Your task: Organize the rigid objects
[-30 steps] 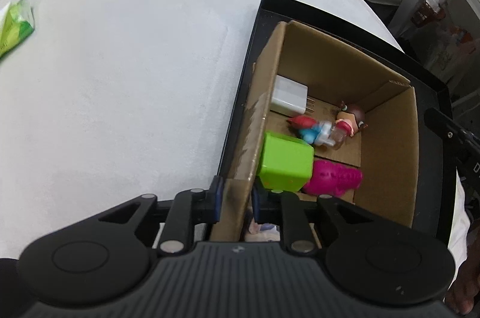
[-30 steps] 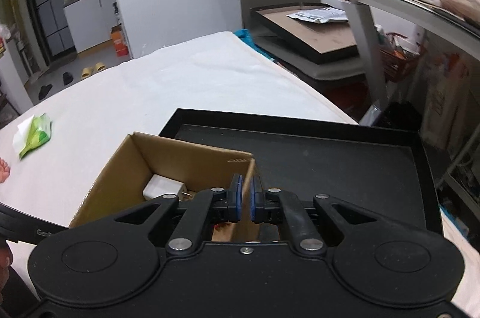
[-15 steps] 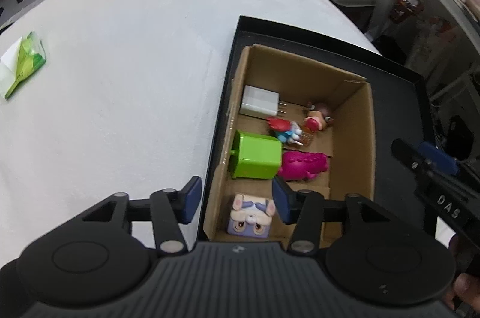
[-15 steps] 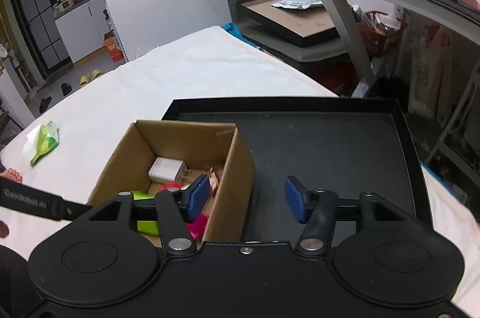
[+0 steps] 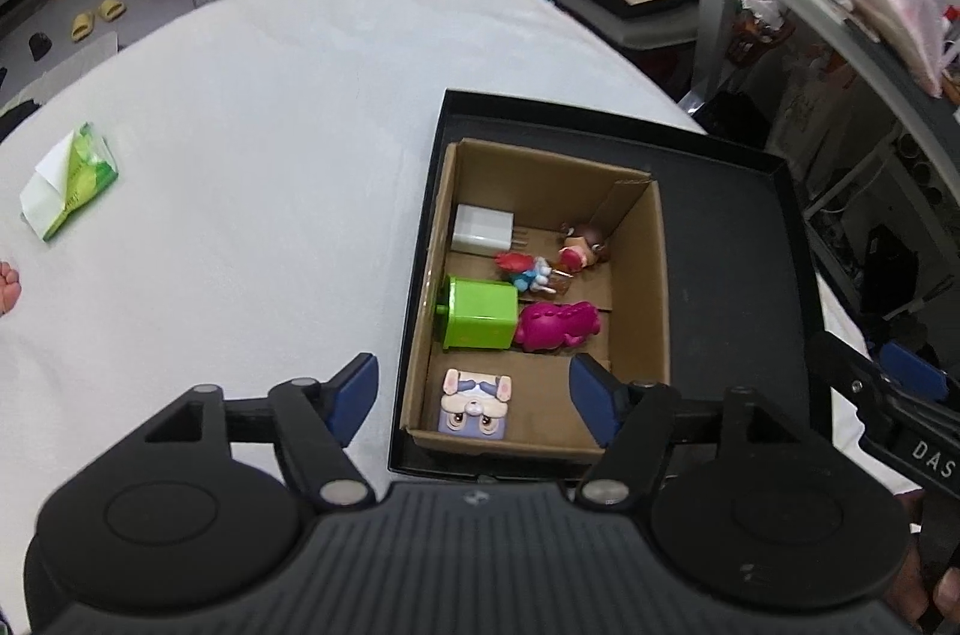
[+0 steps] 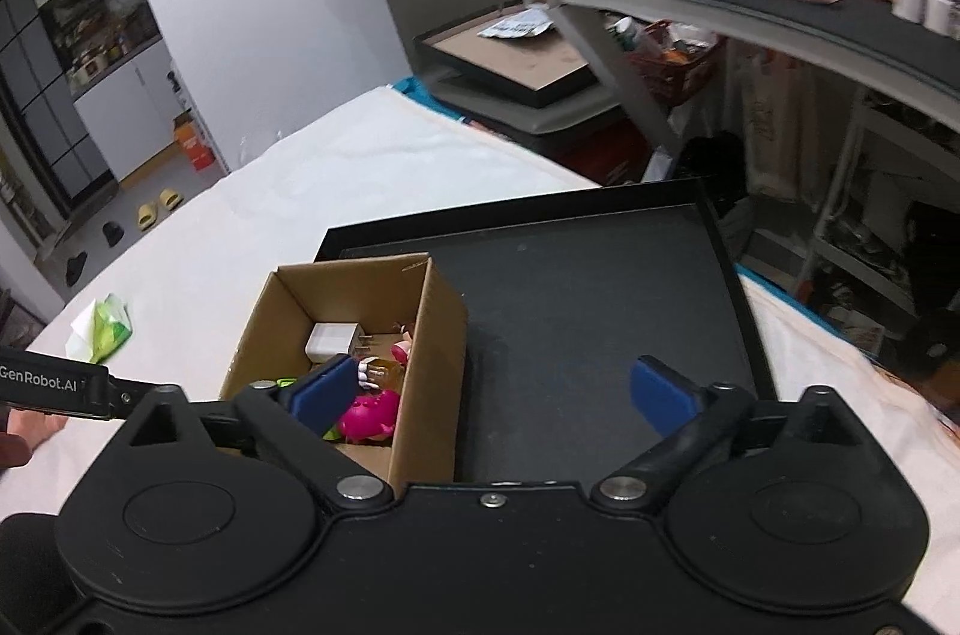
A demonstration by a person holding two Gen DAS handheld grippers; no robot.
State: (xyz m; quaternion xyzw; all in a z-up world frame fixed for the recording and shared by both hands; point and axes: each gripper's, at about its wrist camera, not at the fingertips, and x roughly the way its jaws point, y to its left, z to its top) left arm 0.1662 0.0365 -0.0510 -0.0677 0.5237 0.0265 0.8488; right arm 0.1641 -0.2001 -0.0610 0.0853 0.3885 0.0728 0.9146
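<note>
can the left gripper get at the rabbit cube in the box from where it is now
Probably yes. The left gripper is open and empty, and the rabbit cube lies alone at the near end of the open-topped box, with nothing over it. The near wall may crowd a finger.

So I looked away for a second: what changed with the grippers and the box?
Both grippers let go of the box: the left gripper released its left wall, the right gripper its right wall. Both opened and drew back. The box stayed in the tray, toys unmoved.
</note>
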